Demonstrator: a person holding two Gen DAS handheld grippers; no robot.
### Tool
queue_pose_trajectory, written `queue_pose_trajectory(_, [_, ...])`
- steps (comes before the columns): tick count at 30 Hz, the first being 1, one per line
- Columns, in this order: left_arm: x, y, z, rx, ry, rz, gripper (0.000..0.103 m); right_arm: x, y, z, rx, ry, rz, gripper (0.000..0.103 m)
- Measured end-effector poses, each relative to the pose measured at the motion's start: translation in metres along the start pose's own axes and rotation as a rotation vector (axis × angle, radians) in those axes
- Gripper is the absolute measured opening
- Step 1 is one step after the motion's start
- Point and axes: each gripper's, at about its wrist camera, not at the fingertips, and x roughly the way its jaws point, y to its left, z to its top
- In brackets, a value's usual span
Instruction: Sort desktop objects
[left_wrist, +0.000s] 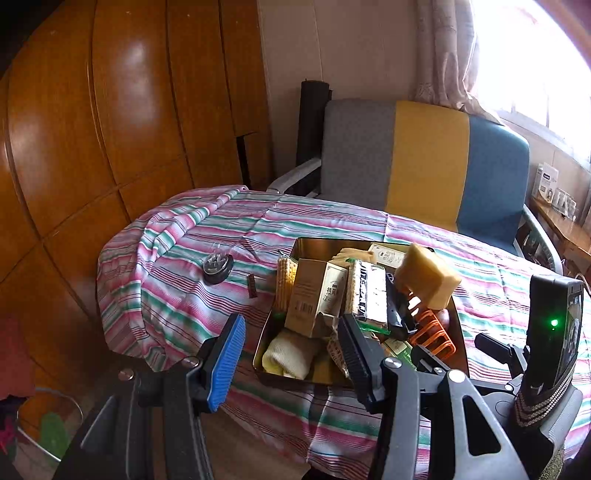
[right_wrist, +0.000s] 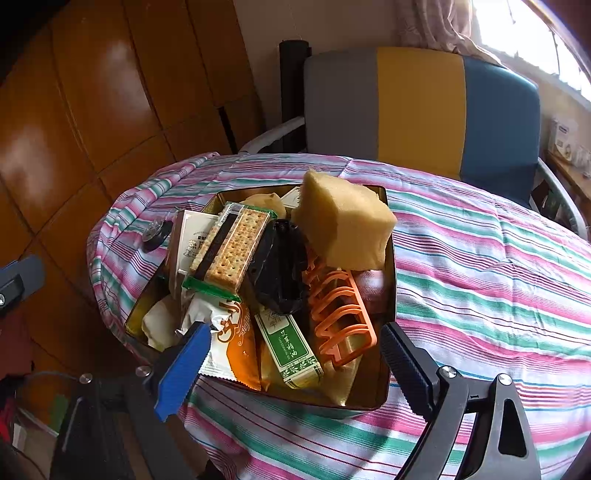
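A metal tin (left_wrist: 325, 242) (right_wrist: 391, 295) sits on the striped tablecloth, heaped with objects. On top are a yellow sponge block (left_wrist: 428, 275) (right_wrist: 345, 221), a cracker packet (left_wrist: 367, 291) (right_wrist: 232, 247), an orange plastic rack (right_wrist: 340, 317), a green box (right_wrist: 288, 347) and a brown box (left_wrist: 317, 295). My left gripper (left_wrist: 291, 352) hangs over the tin's near left corner, its jaws apart and pressing on nothing. My right gripper (right_wrist: 295, 369) stands wide open across the tin's near edge, empty.
A small round black dish (left_wrist: 218, 267) (right_wrist: 157, 232) and a dark stick (left_wrist: 252, 286) lie on the cloth left of the tin. A grey, yellow and blue chair (left_wrist: 424, 158) stands behind the table. Wooden cabinets fill the left. A black device with a green light (left_wrist: 554, 325) is at the right.
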Motion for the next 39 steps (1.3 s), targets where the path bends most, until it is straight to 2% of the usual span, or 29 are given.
queue_pose_trajectory(9, [-0.002,-0.002,0.0,0.009,0.0,-0.002,0.053,0.0,0.004,0.001,-0.013,-0.007,-0.002,0.096])
queue_pose_trajectory(30, [0.0,0.004,-0.002,-0.035,0.015,-0.071,0.053,-0.001,0.013,-0.001,-0.044,-0.002,-0.01,0.098])
queue_pose_trajectory(39, [0.002,0.003,-0.004,-0.028,0.015,-0.054,0.051,-0.004,0.014,-0.002,-0.049,-0.014,-0.018,0.098])
